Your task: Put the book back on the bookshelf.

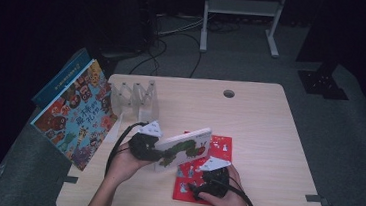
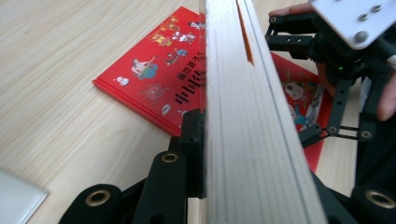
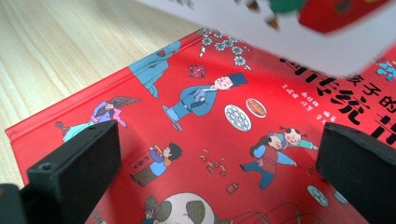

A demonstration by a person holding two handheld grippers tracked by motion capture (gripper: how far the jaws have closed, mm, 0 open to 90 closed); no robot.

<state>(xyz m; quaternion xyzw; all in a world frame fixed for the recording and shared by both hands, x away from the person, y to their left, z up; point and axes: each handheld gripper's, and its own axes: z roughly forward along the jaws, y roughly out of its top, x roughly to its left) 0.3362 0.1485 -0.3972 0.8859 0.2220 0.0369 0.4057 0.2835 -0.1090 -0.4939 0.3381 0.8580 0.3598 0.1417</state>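
A thick white board book [image 1: 187, 147] with a green caterpillar on its cover is held tilted above the table. My left gripper [image 1: 159, 153] is shut on its lower left edge. In the left gripper view the book's page edge [image 2: 247, 116] runs up between the jaws, with the left pad [image 2: 194, 149] pressed against it. Beneath it, a red picture book [image 1: 220, 146] [image 2: 154, 79] [image 3: 210, 140] lies flat on the table. My right gripper [image 1: 194, 187] [image 3: 219, 158] hovers open just over the red cover, its fingers [image 3: 79, 163] wide apart. The white book [image 3: 299, 37] overhangs it.
A clear plastic book rack [image 1: 133, 98] stands at the table's [image 1: 260, 120] back left. A large colourful picture book [image 1: 77, 111] leans off the left edge, with a blue book [image 1: 60, 79] behind it. A cable hole [image 1: 229, 93] sits near the far edge.
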